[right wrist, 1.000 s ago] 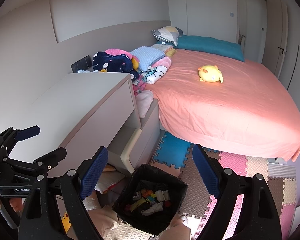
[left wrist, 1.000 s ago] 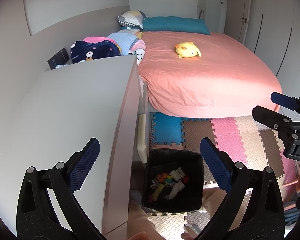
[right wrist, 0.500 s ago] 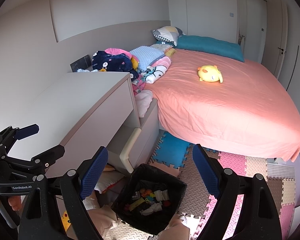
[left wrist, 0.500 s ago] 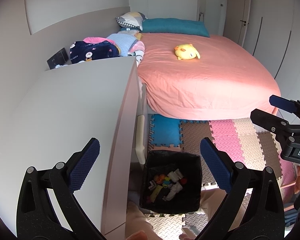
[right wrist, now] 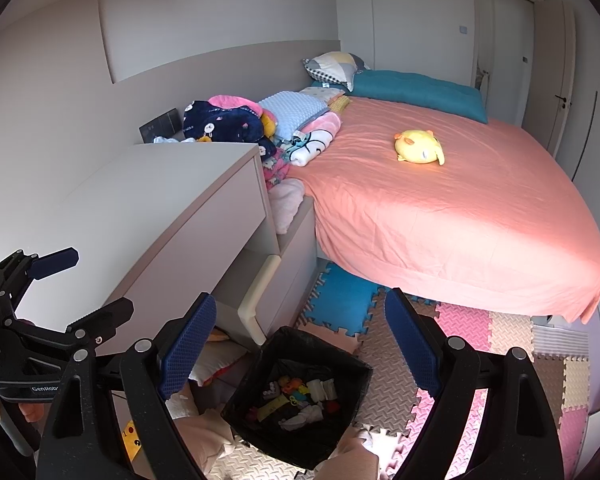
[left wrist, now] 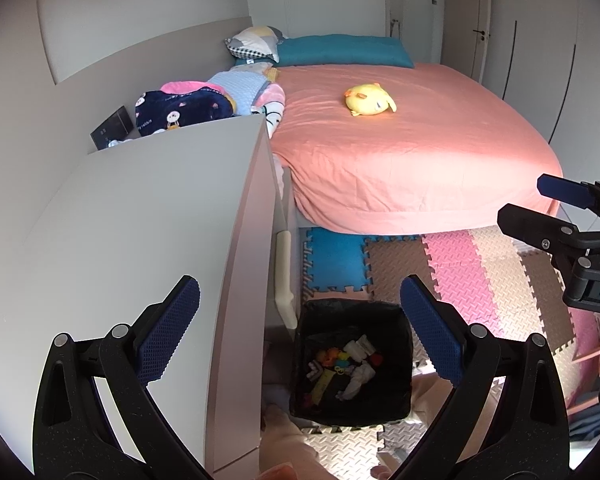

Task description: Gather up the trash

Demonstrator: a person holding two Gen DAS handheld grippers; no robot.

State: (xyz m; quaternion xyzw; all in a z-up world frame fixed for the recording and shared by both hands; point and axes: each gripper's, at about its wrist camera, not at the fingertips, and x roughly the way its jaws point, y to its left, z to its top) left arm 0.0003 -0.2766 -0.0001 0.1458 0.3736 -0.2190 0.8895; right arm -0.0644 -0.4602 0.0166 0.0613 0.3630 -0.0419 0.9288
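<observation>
Left tongs (left wrist: 300,334): released, jaws spread wide, nothing between the blue pads. They are held above the floor, over the edge of the white bench (left wrist: 140,240) and the trash bin (left wrist: 352,408).

Right tongs (right wrist: 300,344): released, jaws spread wide, nothing held. They are held above the same bin (right wrist: 300,360). Each tool also shows at the edge of the other's view: right tongs (left wrist: 540,208) at the right edge of the left wrist view, left tongs (right wrist: 88,284) at the left edge of the right wrist view, jaws parted in both.

Trash bin: black, bag-lined, square, standing on the foam puzzle mat (left wrist: 452,264) just beside the bench and near the foot of the bed (left wrist: 400,152). Inside lies mixed trash (left wrist: 348,364): crumpled white pieces, a yellow strip, small orange and red items. In the right wrist view the trash (right wrist: 300,400) sits on the bin floor.

Bed: pink sheet, yellow plush toy (left wrist: 370,99) lying on it well apart from the bin. Folded blankets (left wrist: 204,104) are piled between the bench and the pillows (left wrist: 256,42)
</observation>
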